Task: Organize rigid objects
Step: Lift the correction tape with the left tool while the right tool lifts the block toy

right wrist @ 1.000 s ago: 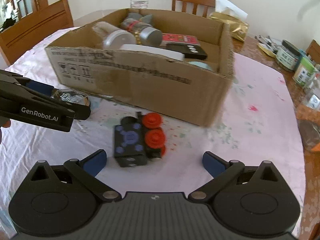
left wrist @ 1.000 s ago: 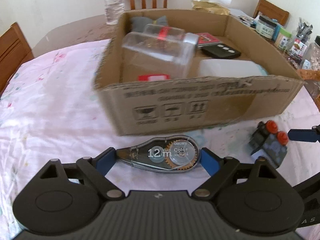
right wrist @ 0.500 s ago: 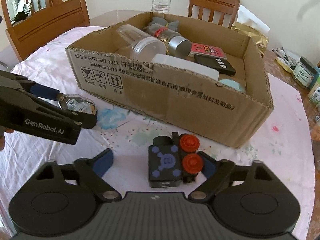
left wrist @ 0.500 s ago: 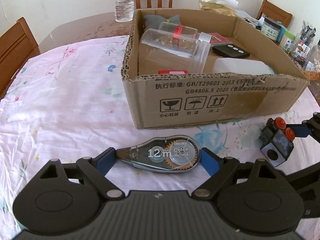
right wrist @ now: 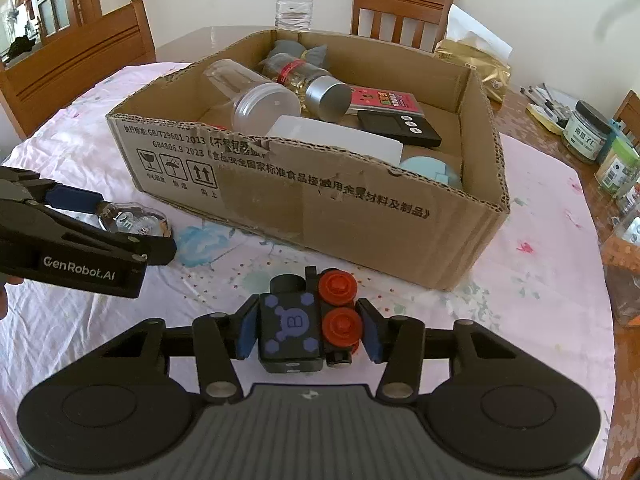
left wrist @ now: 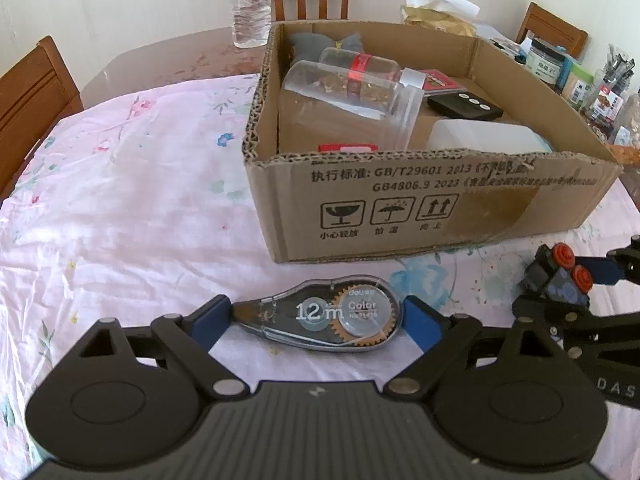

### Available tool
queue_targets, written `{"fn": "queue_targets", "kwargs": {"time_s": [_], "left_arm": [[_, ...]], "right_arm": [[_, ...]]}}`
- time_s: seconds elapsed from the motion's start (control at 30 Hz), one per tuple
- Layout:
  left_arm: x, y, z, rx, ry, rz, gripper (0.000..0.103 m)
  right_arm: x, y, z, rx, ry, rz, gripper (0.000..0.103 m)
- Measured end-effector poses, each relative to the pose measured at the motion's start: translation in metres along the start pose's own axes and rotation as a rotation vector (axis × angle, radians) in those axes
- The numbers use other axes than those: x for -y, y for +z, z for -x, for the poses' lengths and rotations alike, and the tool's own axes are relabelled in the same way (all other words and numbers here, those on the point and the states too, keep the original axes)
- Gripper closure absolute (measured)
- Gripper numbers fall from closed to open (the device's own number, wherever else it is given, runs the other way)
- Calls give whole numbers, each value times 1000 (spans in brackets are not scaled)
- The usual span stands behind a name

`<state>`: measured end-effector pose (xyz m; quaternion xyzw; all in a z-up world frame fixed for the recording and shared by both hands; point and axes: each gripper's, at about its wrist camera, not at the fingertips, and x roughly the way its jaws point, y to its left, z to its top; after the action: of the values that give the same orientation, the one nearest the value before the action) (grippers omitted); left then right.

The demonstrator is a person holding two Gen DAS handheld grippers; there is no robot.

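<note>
Claws first: I hold two. My left gripper (left wrist: 318, 316) is clamped end to end on one correction tape (left wrist: 324, 316), just in front of the one cardboard box (right wrist: 320, 196). My right gripper (right wrist: 306, 330) is squeezed on one dark toy block (right wrist: 292, 324) with two red wheels, near the box's front wall over the tablecloth (left wrist: 120, 208). Two clear jars (right wrist: 248, 92) lie inside the box, beside one black remote (right wrist: 400, 128).

You hold a glossy clear-plastic correction tape (left wrist: 324, 322); at 12 o'clock sits a rough, matt corrugated cardboard box (left wrist: 432, 208). At your 3 o'clock: a matt plastic block toy (right wrist: 310, 322). Wrinkled floral cloth (left wrist: 132, 208) covers the desk.
</note>
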<state>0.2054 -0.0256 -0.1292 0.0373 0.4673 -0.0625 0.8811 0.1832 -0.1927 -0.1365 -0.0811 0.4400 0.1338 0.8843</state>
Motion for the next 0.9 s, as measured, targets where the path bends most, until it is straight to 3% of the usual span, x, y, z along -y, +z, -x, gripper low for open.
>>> {"fn": "queue_targets", "kwargs": {"time_s": [0.53, 0.9], "left_arm": [[3, -4, 2, 26, -5, -3, 13], [3, 2, 9, -19, -62, -78, 13]], "right_arm": [[1, -3, 3, -3, 19, 26, 47], [6, 0, 11, -7, 36, 9, 49]]}}
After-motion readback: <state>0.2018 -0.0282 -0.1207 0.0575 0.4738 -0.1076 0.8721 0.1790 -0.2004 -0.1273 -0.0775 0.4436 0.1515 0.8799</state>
